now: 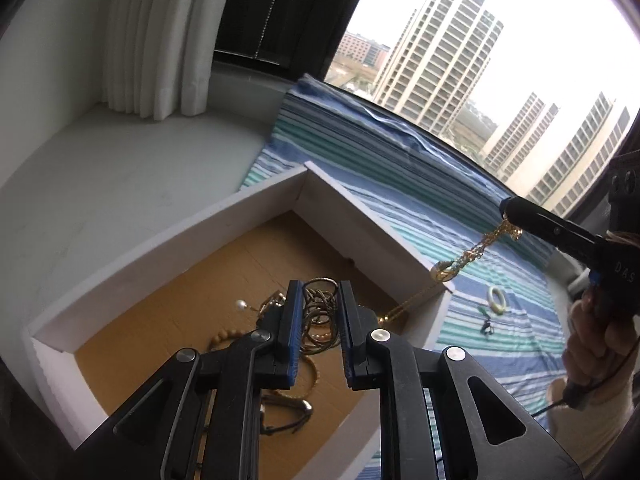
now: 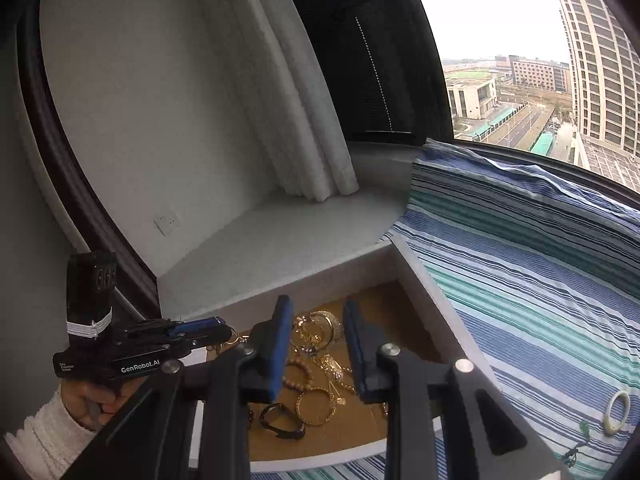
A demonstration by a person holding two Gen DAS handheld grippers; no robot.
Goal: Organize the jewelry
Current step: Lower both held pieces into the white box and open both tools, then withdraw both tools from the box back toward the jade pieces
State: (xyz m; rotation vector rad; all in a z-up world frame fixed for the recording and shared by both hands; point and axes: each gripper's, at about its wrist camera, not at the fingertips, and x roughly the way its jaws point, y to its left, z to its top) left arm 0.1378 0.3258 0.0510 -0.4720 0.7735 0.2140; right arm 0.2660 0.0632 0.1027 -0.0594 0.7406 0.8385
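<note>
Wide curved window (image 1: 500,20) with pale overcast daylight, tall beige high-rise towers (image 1: 440,48) outside. Dark roller blind (image 2: 368,48) with beaded pull chain over left pane. White pleated curtain (image 1: 148,40) bunched in corner, hem resting on white window-seat ledge (image 1: 120,168). Plain white wall (image 2: 152,112) with white wall socket (image 2: 166,222) low down, dark brown frame (image 2: 80,184) beside it. Blue, teal and white striped cloth (image 2: 540,272) spread across ledge, rising against glass.

Both wrist views look steeply down, close above the same white box (image 1: 168,240) of jewelry.
</note>
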